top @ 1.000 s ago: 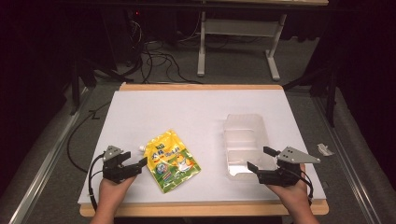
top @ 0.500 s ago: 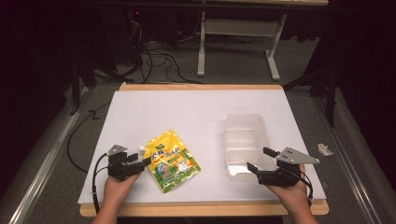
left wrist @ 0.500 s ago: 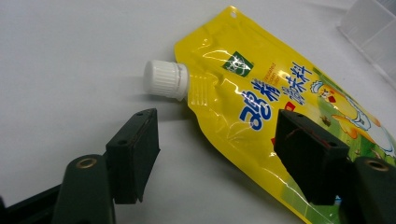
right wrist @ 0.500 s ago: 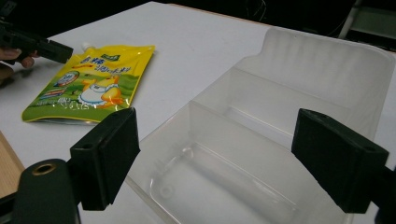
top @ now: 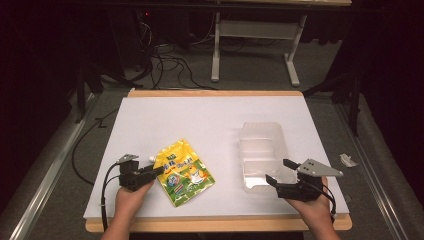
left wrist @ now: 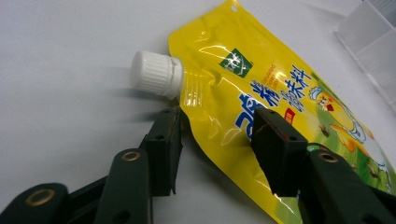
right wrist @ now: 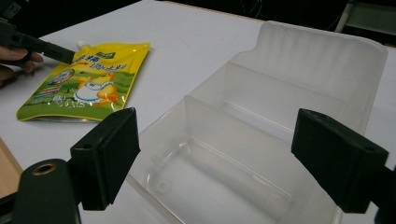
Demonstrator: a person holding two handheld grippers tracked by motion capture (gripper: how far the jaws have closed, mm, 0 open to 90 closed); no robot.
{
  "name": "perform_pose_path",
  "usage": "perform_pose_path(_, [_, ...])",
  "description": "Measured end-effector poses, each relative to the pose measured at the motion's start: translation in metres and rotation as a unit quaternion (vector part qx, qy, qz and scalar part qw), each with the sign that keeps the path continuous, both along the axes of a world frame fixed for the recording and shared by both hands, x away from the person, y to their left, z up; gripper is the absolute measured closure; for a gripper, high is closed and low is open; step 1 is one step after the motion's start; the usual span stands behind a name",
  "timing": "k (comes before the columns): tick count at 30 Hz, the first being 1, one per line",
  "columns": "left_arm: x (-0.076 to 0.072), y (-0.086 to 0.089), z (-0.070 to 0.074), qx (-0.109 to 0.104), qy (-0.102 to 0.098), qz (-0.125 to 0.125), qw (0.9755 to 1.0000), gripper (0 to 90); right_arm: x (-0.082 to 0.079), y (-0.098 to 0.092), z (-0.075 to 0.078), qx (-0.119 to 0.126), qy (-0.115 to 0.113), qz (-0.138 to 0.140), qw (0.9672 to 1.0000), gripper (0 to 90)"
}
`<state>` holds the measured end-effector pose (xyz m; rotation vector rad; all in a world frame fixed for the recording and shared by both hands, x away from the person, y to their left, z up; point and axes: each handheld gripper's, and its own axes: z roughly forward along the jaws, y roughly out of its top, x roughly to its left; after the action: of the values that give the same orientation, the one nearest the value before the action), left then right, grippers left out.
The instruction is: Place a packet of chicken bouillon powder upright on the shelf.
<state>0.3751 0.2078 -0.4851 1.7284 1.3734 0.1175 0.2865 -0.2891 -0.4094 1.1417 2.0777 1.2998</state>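
White sheeting covers the wooden-edged table (top: 210, 115), with dark floor and cables beyond. Left gripper (left wrist: 217, 135) sits near the front-left corner; its jaws have just been closing and now straddle the near corner of the flat yellow spouted pouch (left wrist: 275, 107), just below its white screw cap (left wrist: 154, 73), pads not visibly pressing. Judgement: a grasp is imminent. Right gripper (right wrist: 215, 149) holds wide, empty, at the front edge before the clear plastic divided tray (right wrist: 299, 84), right of the pouch.
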Motion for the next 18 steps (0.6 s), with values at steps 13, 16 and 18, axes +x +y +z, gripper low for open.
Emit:
perform_pose_path(13, [-0.0008,0.0005,-0.0025,-0.023,0.021,0.016,0.9994,69.7,-0.0006,-0.0023,-0.0002,0.001,-0.001,-0.004,1.0000,15.5])
perform_pose_path(16, [-0.0017,-0.0011,-0.0014,-0.020,0.022,0.019,0.9994,74.5,-0.0005,-0.0022,-0.0004,0.000,-0.002,-0.004,1.0000,15.6])
perform_pose_path(18, [-0.0026,-0.0036,-0.0004,-0.011,0.018,0.019,0.9996,77.2,-0.0004,-0.0022,-0.0005,-0.001,-0.003,-0.003,1.0000,15.6])
